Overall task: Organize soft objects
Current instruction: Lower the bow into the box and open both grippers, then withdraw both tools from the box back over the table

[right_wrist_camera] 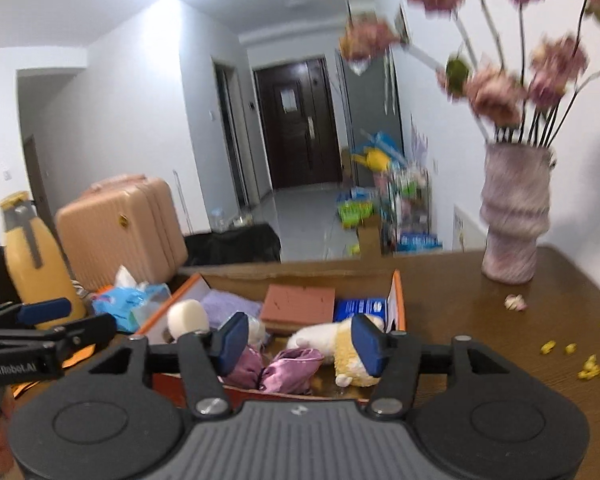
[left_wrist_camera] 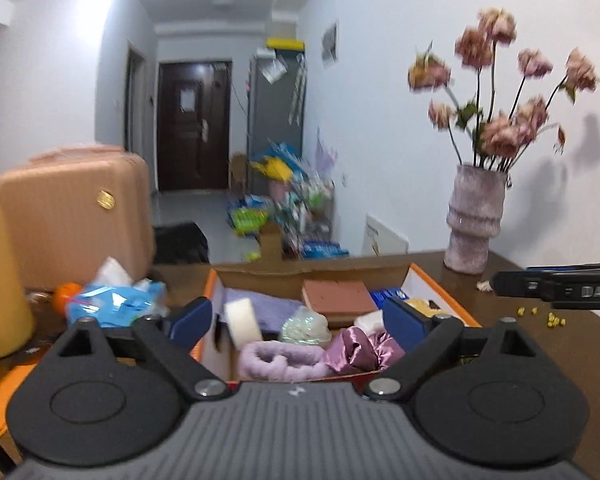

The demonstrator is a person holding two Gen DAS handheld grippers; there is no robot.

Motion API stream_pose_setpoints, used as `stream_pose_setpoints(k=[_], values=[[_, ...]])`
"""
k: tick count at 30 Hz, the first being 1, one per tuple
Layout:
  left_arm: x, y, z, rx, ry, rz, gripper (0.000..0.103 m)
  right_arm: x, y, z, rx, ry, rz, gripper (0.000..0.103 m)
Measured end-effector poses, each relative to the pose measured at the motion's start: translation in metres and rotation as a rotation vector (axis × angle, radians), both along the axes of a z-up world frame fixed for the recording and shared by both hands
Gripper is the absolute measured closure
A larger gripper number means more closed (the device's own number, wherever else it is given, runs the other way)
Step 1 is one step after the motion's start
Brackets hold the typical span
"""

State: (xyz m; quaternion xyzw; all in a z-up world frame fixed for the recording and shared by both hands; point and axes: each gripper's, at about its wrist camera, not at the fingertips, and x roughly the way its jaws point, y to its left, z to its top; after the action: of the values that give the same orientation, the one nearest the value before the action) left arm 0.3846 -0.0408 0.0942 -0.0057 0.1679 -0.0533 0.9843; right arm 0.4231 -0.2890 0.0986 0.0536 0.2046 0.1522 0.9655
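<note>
An open cardboard box with orange edges sits on the brown table and holds soft things: a lilac fluffy headband, a purple satin scrunchie, a white sponge, a lavender cloth, a brown foam block and a pale green puff. My left gripper is open and empty above the box's near edge. In the right wrist view the box also holds a white and yellow plush toy. My right gripper is open and empty over it.
A fuzzy pink vase with dried flowers stands at the back right of the table. Yellow crumbs lie near it. A blue tissue pack, an orange, a yellow bottle and a peach suitcase are at the left.
</note>
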Motion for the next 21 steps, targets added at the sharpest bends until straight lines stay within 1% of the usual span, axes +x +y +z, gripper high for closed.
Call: stream_pose_setpoints(k=[1, 3, 7, 9, 11, 14, 16, 19, 21], values=[[-0.013, 0.001, 0.003, -0.001, -0.014, 0.011, 0.006, -0.011, -0.003, 0.003, 0.002, -0.019, 0.0, 0.041], [-0.038, 0.005, 0.008, -0.006, -0.045, 0.01, 0.003, -0.036, -0.009, 0.008, 0.014, -0.057, -0.004, 0.032], [-0.093, 0.006, 0.008, 0.019, -0.099, 0.019, 0.0, -0.085, -0.019, 0.01, 0.026, -0.122, 0.004, 0.026], [-0.118, 0.004, 0.002, 0.036, -0.112, 0.02, 0.0, -0.108, -0.022, 0.007, 0.026, -0.151, 0.008, 0.021], [-0.143, 0.001, -0.007, 0.062, -0.118, 0.017, 0.0, -0.129, -0.022, 0.002, 0.015, -0.165, 0.017, 0.021], [-0.172, 0.002, -0.022, 0.049, -0.093, 0.036, 0.0, -0.164, -0.021, -0.009, 0.001, -0.171, 0.03, 0.021], [-0.189, 0.002, -0.035, 0.038, -0.059, 0.024, 0.0, -0.183, -0.021, -0.017, 0.002, -0.172, 0.033, 0.021], [-0.206, 0.002, -0.057, 0.002, 0.016, 0.025, 0.0, -0.208, -0.019, -0.033, 0.014, -0.165, 0.036, 0.021], [-0.211, 0.0, -0.069, -0.01, 0.062, 0.018, 0.0, -0.217, -0.018, -0.044, 0.012, -0.147, 0.041, 0.021]])
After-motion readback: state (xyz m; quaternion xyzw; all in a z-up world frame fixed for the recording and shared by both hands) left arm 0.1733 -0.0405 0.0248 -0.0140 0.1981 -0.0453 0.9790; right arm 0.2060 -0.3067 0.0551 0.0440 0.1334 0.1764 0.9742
